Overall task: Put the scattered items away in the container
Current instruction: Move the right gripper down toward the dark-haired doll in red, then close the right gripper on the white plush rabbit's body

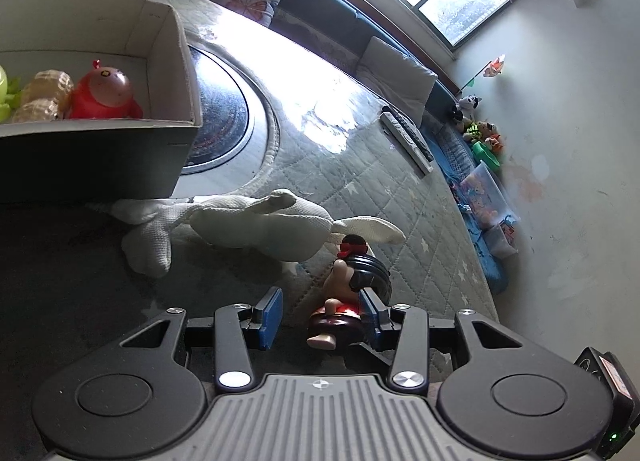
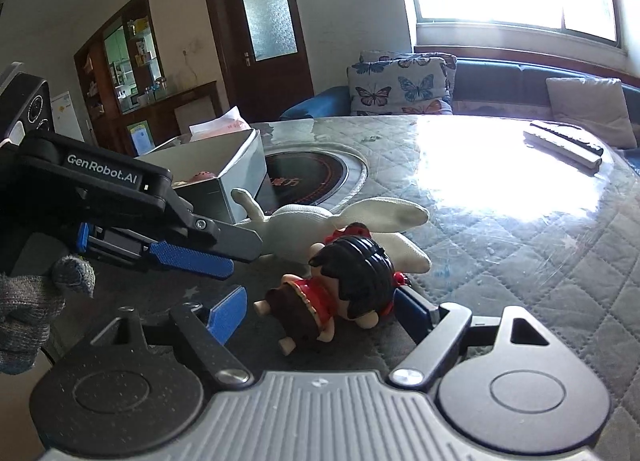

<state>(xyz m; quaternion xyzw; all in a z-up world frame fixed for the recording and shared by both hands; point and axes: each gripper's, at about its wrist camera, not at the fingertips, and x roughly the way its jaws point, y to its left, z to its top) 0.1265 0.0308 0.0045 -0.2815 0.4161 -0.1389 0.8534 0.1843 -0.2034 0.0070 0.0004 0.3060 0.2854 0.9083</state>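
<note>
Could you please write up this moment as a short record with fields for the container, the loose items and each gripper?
container: open box on the quilted table, already holding a red toy, a tan toy and a green toy
loose items: doll figure lying on its side; white plush rabbit lying just behind it
right gripper: open, jaws either side of the doll, not pressing on it
left gripper: open, close to the doll
other: remote control near the far edge of the table

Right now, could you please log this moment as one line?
right hand-held gripper: open around doll | left hand-held gripper: open | plush rabbit: on table | box: holds toys
</note>
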